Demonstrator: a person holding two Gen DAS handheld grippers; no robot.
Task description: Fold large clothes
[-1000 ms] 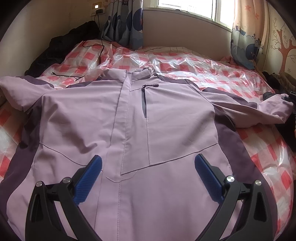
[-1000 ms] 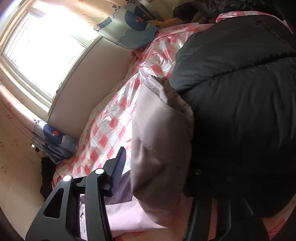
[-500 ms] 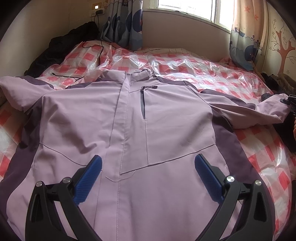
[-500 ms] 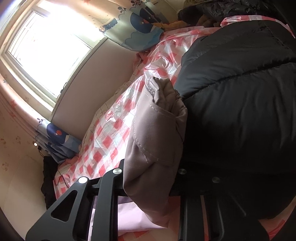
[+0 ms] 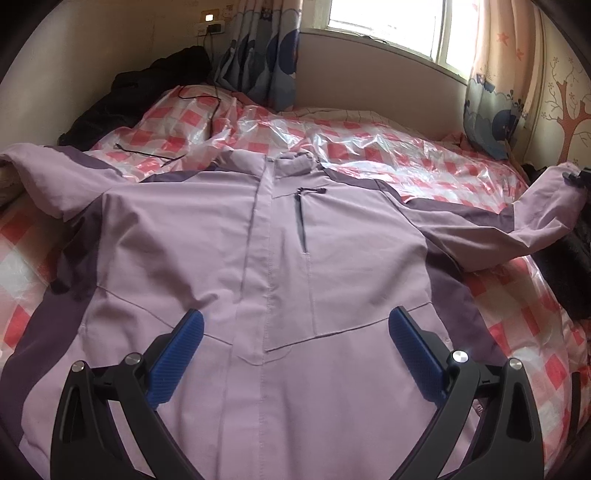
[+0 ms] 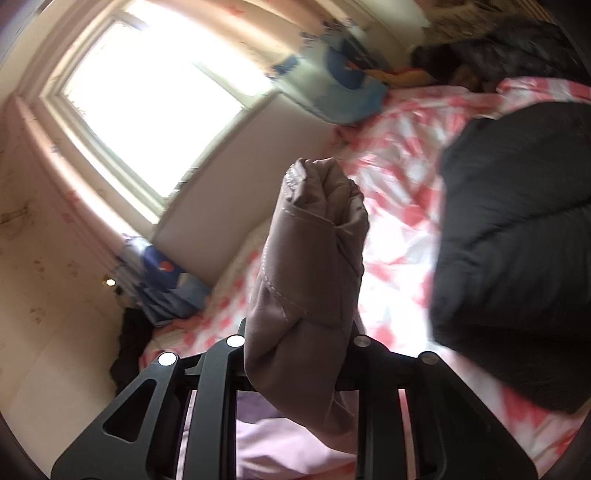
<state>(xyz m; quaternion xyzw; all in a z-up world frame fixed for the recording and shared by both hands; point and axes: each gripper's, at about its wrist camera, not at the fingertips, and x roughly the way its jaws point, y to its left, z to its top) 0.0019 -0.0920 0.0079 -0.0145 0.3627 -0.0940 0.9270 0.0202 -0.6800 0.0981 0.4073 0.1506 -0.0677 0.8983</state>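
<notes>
A lilac jacket (image 5: 280, 258) with darker purple side panels lay spread front-up on the bed (image 5: 388, 155), filling the middle and lower part of the left wrist view. The bed carried a pink-and-white checked cover under a sheet of clear plastic. The left gripper (image 5: 295, 328) hovered over the jacket's lower front with its blue-padded tongs wide apart and nothing between them.

At the right edge of that view the jacket's sleeve (image 5: 535, 218) rose off the bed, its cuff pinched by the right gripper (image 5: 576, 177). In the right wrist view the cuff (image 6: 314, 258) stood bunched up in the centre of the frame, with the tongs together and clamped on it; the pads were hidden by the fabric.

A black padded coat (image 6: 517, 240) lay on the bed just beside the raised sleeve, taking up the right side of the right wrist view. Another dark garment (image 5: 140, 96) was heaped in the upper left of the left wrist view, with a black cable (image 5: 207, 92) trailing from a wall socket down onto the cover. Patterned curtains (image 5: 258, 48) hung either side of a bright window (image 5: 388, 18) along the top of the frame. The right wrist view was blurred.
</notes>
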